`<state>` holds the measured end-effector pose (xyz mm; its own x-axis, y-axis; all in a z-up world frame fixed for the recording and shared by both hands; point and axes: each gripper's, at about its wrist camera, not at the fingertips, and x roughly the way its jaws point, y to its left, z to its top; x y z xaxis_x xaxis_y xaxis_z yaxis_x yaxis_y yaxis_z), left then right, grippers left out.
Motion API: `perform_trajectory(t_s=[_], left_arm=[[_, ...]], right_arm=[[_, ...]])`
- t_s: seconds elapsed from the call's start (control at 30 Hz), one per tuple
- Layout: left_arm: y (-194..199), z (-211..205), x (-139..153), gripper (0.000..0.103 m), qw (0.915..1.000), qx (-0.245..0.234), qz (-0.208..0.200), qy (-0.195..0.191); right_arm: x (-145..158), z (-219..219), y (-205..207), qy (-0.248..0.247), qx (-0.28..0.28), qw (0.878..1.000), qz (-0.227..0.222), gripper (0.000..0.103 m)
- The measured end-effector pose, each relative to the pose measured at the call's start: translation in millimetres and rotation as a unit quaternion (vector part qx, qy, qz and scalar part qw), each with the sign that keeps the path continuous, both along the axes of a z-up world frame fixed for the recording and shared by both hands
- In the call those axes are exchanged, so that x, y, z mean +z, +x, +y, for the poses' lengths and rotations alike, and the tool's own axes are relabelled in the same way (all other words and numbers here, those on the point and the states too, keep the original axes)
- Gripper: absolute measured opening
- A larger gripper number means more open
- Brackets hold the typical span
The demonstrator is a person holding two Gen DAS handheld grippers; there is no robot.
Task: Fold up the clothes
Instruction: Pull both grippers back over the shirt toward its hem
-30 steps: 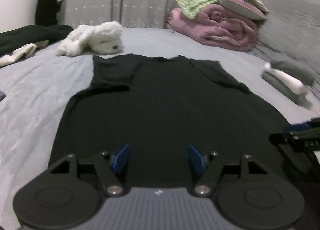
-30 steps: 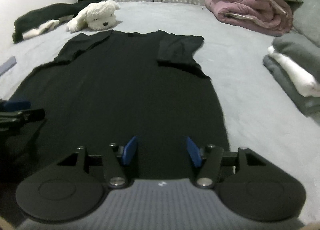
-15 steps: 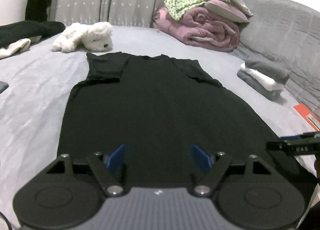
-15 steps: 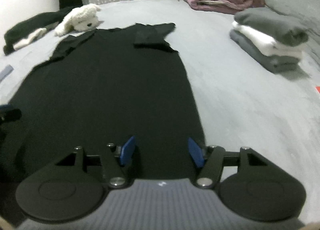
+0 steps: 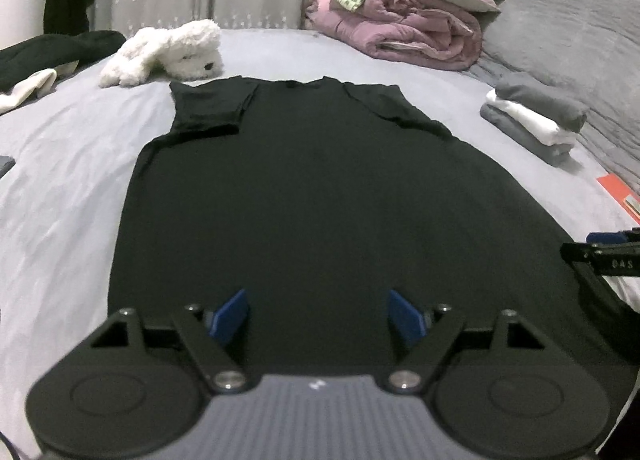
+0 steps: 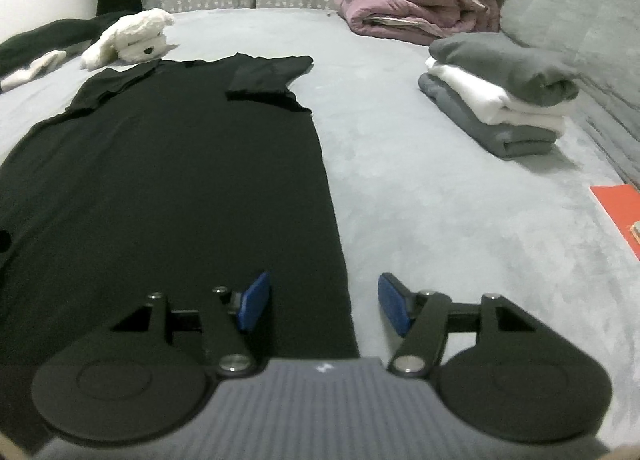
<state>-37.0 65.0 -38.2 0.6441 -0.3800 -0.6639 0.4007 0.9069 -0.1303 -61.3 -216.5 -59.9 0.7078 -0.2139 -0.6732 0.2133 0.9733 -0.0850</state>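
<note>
- Black T-shirt [image 5: 320,187] flat on bed [image 6: 440,179], sleeves tucked in, long axis straight ahead, collar far.
- Left hand-held gripper [image 5: 318,314] wide over mid-hem.
- Right hand-held gripper [image 6: 324,302] wide, astride right hem edge, nearer that side.

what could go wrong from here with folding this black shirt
Both sleeves of the black shirt are already folded in; a hasty lift at the hem could flip them open. The right gripper is open astride the shirt's side edge, so it might pinch the grey bedcover along with the shirt. The left gripper is open over the hem's middle; uneven grips may skew the fold.
</note>
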Motion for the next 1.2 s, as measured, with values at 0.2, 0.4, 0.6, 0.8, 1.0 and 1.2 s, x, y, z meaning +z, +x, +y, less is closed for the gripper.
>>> perform_trajectory(t_s=[0.2, 0.4, 0.6, 0.8, 1.0, 1.2], left_arm=[[-1, -1, 5, 0.082, 0.9995, -0.006, 0.022, -0.021], [-4, -2, 9, 0.082, 0.9993, -0.012, 0.027, -0.024], [-4, 1, 8, 0.084, 0.9994, -0.010, 0.028, -0.020], [-4, -1, 4, 0.084, 0.9993, -0.010, 0.033, -0.012], [-3, 1, 4, 0.084, 0.9990, -0.014, 0.039, -0.015], [-7, 11, 6, 0.084, 0.9988, -0.012, 0.045, -0.015]], right_arm=[[5, 8, 10, 0.006, 0.006, 1.000, -0.011, 0.067], [5, 20, 18, 0.005, 0.020, 1.000, -0.010, 0.067], [7, 27, 19, 0.004, 0.031, 0.999, -0.013, 0.068], [8, 25, 15, 0.003, 0.031, 0.999, -0.012, 0.069], [13, 14, 11, 0.005, 0.018, 1.000, -0.019, 0.069], [16, 2, 5, 0.016, 0.002, 1.000, -0.023, 0.069]])
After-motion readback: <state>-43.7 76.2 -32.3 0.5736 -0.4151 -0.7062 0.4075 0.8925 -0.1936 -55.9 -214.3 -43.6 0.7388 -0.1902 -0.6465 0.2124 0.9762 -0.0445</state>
